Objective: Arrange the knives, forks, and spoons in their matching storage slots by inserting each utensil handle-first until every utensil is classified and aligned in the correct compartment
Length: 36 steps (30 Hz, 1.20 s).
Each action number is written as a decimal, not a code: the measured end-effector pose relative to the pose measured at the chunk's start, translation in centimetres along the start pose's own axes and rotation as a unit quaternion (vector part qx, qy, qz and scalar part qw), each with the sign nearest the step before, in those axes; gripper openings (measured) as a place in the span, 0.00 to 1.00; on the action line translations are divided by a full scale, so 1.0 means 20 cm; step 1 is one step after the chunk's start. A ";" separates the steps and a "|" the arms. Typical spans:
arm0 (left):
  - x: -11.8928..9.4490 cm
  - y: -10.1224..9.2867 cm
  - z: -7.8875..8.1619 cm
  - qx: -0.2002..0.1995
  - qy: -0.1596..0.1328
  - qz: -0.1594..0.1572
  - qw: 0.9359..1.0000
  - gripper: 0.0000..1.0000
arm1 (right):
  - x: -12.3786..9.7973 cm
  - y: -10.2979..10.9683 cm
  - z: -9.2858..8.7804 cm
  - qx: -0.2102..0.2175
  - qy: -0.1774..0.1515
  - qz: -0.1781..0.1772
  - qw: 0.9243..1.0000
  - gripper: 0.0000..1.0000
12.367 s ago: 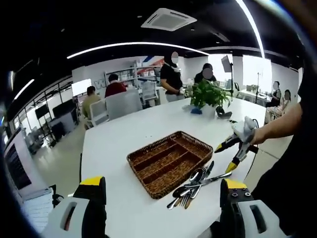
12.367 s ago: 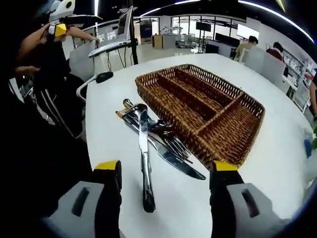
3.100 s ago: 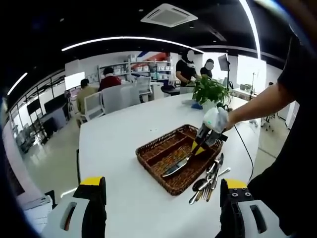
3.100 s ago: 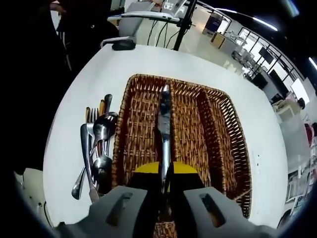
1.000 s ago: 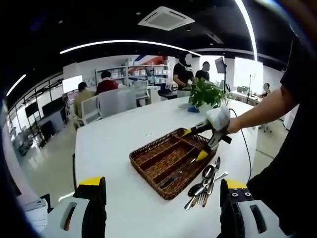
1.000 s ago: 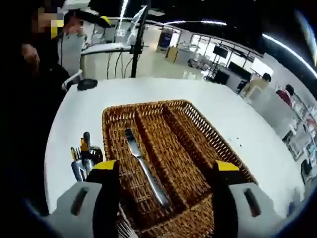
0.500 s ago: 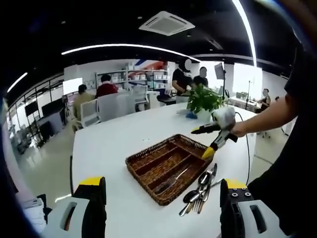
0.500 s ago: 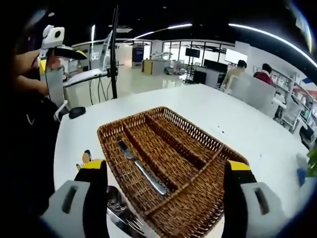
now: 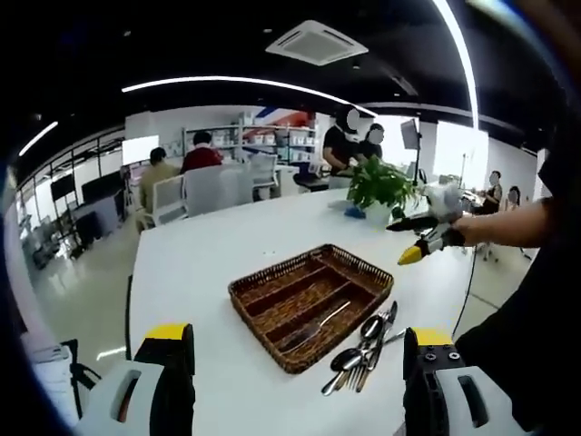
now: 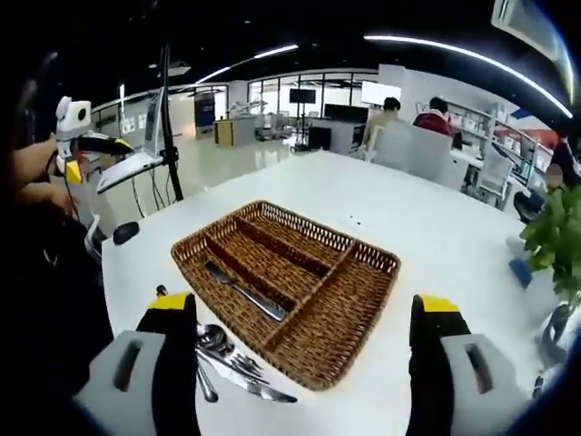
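1. Jaws of the right hand-held gripper [image 10: 304, 363] stand wide apart with nothing between them; it hangs above the worktop [image 10: 436, 236], looking down on the wicker tray [image 10: 345, 313]. In the left gripper view it shows raised off to the right, past the tray's far side.
2. The left hand-held gripper [image 9: 295, 381] is likewise spread wide and empty, held back from the near edge of the worktop.
3. One knife [image 10: 243, 291] lies in the tray's outer long slot, its long axis along the slot.
4. The loose utensil pile [image 10: 231, 368] lies on the worktop just beside that slot's outer wall, between the tray and the right hand-held gripper's left jaw, handles and heads running roughly parallel to the slot. Spoons are plain enough; the forks and any further knife are probably mixed in beneath, hard to sort here.
5. Judged from this, the right hand-held gripper is nearer the pile, which lies low and left of it.
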State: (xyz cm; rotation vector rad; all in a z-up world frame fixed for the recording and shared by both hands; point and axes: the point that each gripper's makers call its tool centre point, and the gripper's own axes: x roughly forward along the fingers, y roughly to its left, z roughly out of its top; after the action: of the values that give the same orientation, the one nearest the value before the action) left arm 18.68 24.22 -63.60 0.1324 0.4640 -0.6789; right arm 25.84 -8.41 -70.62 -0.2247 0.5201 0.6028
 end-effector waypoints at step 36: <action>0.13 -0.08 0.05 0.028 0.003 -0.004 1.000 1.00 | -0.33 -0.05 0.00 -0.030 -0.015 -0.035 0.999 0.99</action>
State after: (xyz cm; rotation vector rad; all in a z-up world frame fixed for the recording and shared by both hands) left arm 19.85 21.15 -63.86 0.1852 0.4508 -0.7005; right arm 21.82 -12.46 -67.04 -0.2890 0.4647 0.5533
